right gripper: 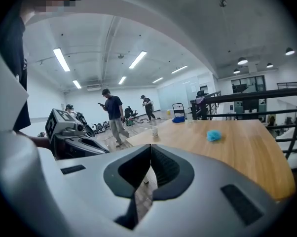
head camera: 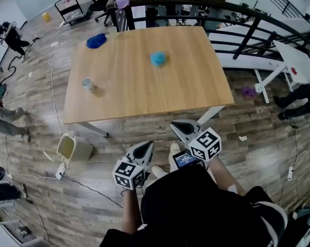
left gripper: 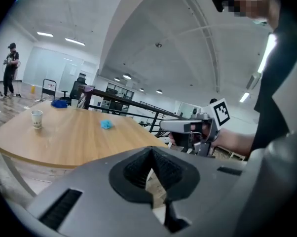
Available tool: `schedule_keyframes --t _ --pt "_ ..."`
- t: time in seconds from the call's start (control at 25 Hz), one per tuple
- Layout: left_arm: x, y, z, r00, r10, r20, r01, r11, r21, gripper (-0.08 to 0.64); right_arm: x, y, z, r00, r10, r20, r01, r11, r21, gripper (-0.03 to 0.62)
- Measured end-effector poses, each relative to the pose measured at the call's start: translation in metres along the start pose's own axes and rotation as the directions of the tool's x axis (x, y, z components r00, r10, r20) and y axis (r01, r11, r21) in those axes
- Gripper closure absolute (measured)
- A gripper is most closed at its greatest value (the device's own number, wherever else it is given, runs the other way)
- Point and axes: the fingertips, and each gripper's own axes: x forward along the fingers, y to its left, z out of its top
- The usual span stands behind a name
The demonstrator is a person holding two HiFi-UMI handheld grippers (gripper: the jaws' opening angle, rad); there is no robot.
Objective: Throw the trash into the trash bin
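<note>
- Closest in: the left gripper (head camera: 149, 145) and right gripper (head camera: 174, 124) are both held low in front of the person, tips aimed at the table. Each has its jaws pressed together with nothing between them, so no trash is in hand yet.
- The table (head camera: 144, 102) has its near edge right ahead of the tips at 12 o'clock. A white table leg (head camera: 212, 113) sits just beside the right gripper at about 2 o'clock, so watch that on any swing.
- The trash bin (head camera: 66, 147) is on the floor at roughly 9 o'clock from the left gripper, just off the table's near-left corner. A white plug block (head camera: 59, 172) lies right next to it, so mind your feet there.
- Trash, all on the tabletop and well apart: a paper cup (head camera: 87, 84) stands upright at 11 o'clock near the left edge. A light blue wad (head camera: 158, 58) sits mid-table at 12. A dark blue wad (head camera: 96, 41) is off by the far-left corner.
- My read: this is the reach for the first piece. I'd spread the jaws before arriving and come in over the edge. The cup looks light and tippy, so pinch its wall gently. It's nearest the bin side, so the left gripper seems the natural pick.
- Room-wise the tabletop is wide open. A dark railing (head camera: 217, 2) fences the far side and white benches (head camera: 294, 60) crowd 2 o'clock. A person (head camera: 11, 37) stands far off around 10.
</note>
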Motion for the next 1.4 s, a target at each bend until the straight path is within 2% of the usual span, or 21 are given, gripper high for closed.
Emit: schedule_keyframes --t 0.08,0.16,0.32,0.4,0.6,0.76,0.88,1.0,1.12,1.28,1.4 --pt "0.014 0.012 0.011 1.000 -0.017 -0.004 0.017 1.000 -0.014 0.563 0.018 -0.020 0.009 1.000 -0.011 -0.005 0.011 1.000 0.026 0.594" --pt "0.030 0.031 0.016 1.000 0.000 -0.030 0.000 1.000 -0.005 0.563 0.040 -0.039 0.014 1.000 -0.024 -0.005 0.024 0.999 0.034 0.594" --pt "0.062 0.056 0.049 0.999 -0.012 -0.040 0.015 0.998 0.066 0.563 0.087 -0.077 0.035 1.000 0.000 0.012 -0.001 0.999 0.033 0.594" --pt "0.077 0.062 0.072 0.999 -0.025 -0.031 0.028 0.994 0.108 0.563 0.103 -0.102 0.049 1.000 -0.018 0.009 0.018 1.000 0.024 0.594" --pt "0.130 0.095 0.125 0.999 -0.025 -0.021 0.028 0.990 0.138 0.561 0.126 -0.179 0.090 0.997 -0.061 0.047 0.060 0.998 0.011 0.594" --pt "0.169 0.114 0.149 1.000 -0.005 -0.021 0.008 0.988 0.156 0.563 0.133 -0.225 0.094 0.996 -0.079 0.048 0.076 0.995 0.062 0.594" --pt "0.188 0.127 0.152 1.000 0.010 -0.003 -0.010 0.992 0.129 0.563 0.143 -0.247 0.083 0.996 -0.084 0.022 0.082 0.993 0.089 0.594" --pt "0.205 0.141 0.150 0.999 0.027 0.033 -0.028 0.999 0.032 0.561 0.158 -0.270 0.074 0.995 -0.095 -0.013 0.096 0.990 0.103 0.594" --pt "0.215 0.152 0.146 0.999 0.020 0.026 -0.019 0.999 -0.038 0.563 0.171 -0.279 0.073 0.996 -0.090 -0.027 0.093 0.988 0.123 0.594" --pt "0.230 0.181 0.153 0.999 0.026 -0.023 -0.027 0.998 -0.054 0.563 0.193 -0.294 0.076 0.993 -0.109 -0.049 0.115 0.986 0.119 0.594" --pt "0.238 0.199 0.152 0.999 0.012 -0.043 -0.015 0.998 -0.068 0.562 0.203 -0.314 0.059 0.977 -0.198 -0.081 0.207 0.971 0.123 0.594"
